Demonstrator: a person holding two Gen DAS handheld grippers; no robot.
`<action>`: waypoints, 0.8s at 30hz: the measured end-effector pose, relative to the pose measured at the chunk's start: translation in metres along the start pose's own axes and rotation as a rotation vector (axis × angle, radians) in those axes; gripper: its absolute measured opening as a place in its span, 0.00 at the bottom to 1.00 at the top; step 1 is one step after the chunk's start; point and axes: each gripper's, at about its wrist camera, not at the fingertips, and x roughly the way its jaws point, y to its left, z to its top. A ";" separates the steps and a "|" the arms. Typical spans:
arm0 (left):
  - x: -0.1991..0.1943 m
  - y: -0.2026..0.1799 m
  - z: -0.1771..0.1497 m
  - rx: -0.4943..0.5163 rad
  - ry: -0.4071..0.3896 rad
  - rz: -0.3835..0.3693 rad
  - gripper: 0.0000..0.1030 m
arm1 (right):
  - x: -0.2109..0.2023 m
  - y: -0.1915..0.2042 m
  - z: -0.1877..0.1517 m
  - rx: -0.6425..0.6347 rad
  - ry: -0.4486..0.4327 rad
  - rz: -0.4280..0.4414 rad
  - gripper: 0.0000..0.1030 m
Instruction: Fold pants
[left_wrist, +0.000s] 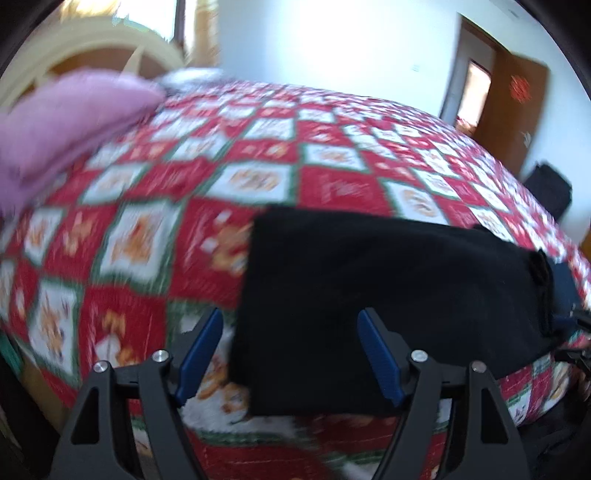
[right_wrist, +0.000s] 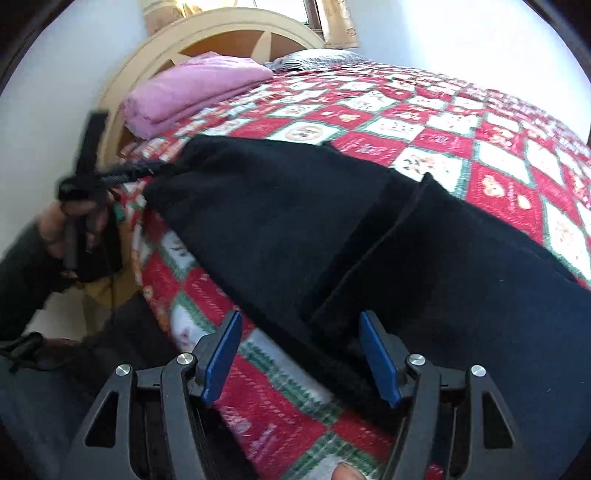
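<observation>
**quiltfan:** so where are the black pants (left_wrist: 388, 295) sitting right now? They look folded down already, a thick dark slab on the red and green Christmas quilt (left_wrist: 184, 229) near the bed's front edge.

**foldbot_lurker:** Yeah, folded at least once I'd guess. In the right wrist view the pants (right_wrist: 295, 221) run longways from lower right up toward the pink folded blanket (right_wrist: 192, 92) by the headboard (right_wrist: 221, 33), with one layer's edge crossing the top as a ridge.

**quiltfan:** and the tongs?

**foldbot_lurker:** Both spread apart, nothing pinched. The left gripper (left_wrist: 291, 354) has the pants' short end straddling its right-hand pad, so the cloth lies ahead and to the right of it. The right gripper (right_wrist: 301, 354) hovers over the near long edge, cloth between the pads but not squeezed as far as I can see.

**quiltfan:** which one's closer for the next fold?

**foldbot_lurker:** Honestly both are at the fabric. My guess: each grabs its end and folds across the long axis. Fabric looks heavy, fleece-ish, so it should stay put. Left view is pretty blurry though.
</observation>
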 end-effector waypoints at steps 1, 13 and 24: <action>0.002 0.004 -0.002 -0.019 0.000 -0.022 0.76 | -0.003 -0.002 0.000 0.019 -0.016 0.018 0.65; 0.013 0.012 -0.002 -0.071 -0.034 -0.149 0.76 | -0.007 -0.005 -0.005 0.068 -0.048 0.031 0.65; 0.005 0.022 0.001 -0.093 -0.048 -0.127 0.41 | -0.004 -0.005 -0.006 0.062 -0.048 0.026 0.65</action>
